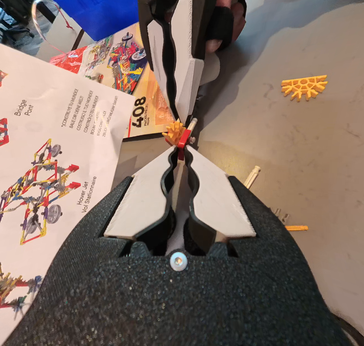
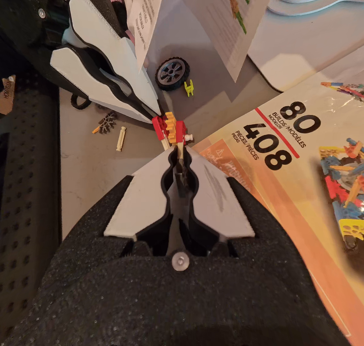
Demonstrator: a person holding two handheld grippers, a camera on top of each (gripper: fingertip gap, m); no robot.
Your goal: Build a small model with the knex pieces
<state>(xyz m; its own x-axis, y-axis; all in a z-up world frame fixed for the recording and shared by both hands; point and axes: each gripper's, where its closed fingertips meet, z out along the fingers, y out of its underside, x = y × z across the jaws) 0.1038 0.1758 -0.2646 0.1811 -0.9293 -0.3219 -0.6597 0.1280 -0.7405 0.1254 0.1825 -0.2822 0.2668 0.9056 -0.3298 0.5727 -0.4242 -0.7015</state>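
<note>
Pinching one small red-and-yellow assembly [image 1: 178, 134] from opposite ends, my left gripper [image 1: 180, 149] clamps its red connector [image 1: 182, 139], my right gripper [image 2: 180, 149] its white rod [image 2: 180, 151], steadying the joint.

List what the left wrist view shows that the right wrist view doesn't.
Left wrist only: a flat yellow connector lying alone on the table, a blue bin, a gloved hand behind the right gripper.
Right wrist only: a small black wheel, a lime clip, a cream rod on the table.
Both: the left gripper and right gripper shut on one small red-and-yellow assembly, plus the toy box.
</note>
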